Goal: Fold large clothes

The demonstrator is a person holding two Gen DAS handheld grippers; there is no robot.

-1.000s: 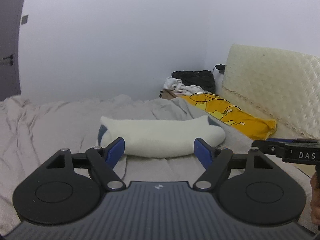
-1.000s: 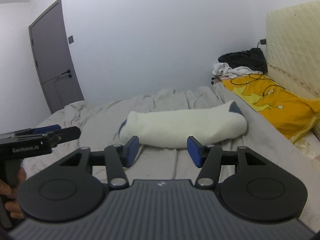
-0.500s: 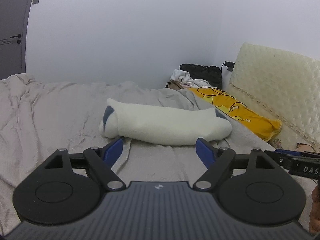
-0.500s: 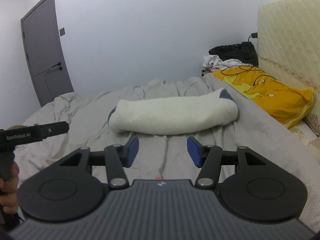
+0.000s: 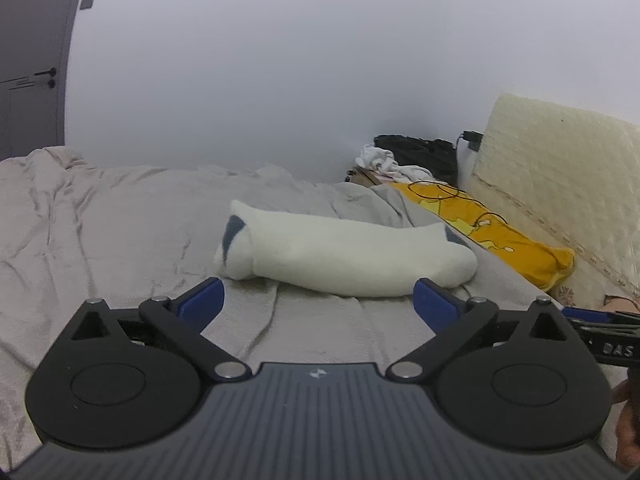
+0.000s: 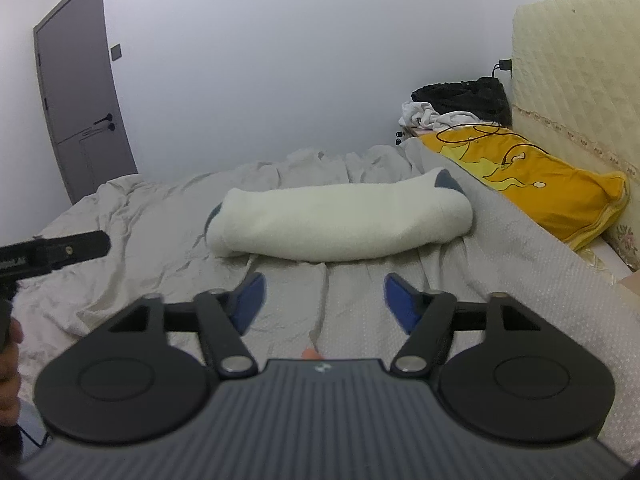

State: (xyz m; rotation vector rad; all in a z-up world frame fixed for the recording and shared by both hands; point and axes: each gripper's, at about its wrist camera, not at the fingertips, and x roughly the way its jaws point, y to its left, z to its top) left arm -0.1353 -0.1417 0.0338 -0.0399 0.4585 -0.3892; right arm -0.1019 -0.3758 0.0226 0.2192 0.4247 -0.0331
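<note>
A large white fleecy garment with dark blue patches at both ends [image 5: 344, 256] lies folded into a long roll across the grey bed; it also shows in the right wrist view [image 6: 340, 220]. My left gripper [image 5: 318, 302] is open and empty, held just in front of the roll, apart from it. My right gripper [image 6: 324, 298] is open and empty, above the sheet in front of the roll. The right gripper's body shows at the left view's right edge [image 5: 608, 344]; the left gripper's body shows at the right view's left edge [image 6: 52, 254].
Rumpled grey bedding [image 5: 100, 232] covers the bed. A yellow pillow with a black cable on it [image 6: 528, 176] lies along the padded cream headboard [image 6: 576, 80]. A bedside table holds a black bag and white cloth [image 6: 456, 106]. A grey door [image 6: 80, 88] stands far left.
Both grippers have lifted and drawn back a little from the roll, so it sits higher in view. Both stay open and empty. The garment has not moved.
</note>
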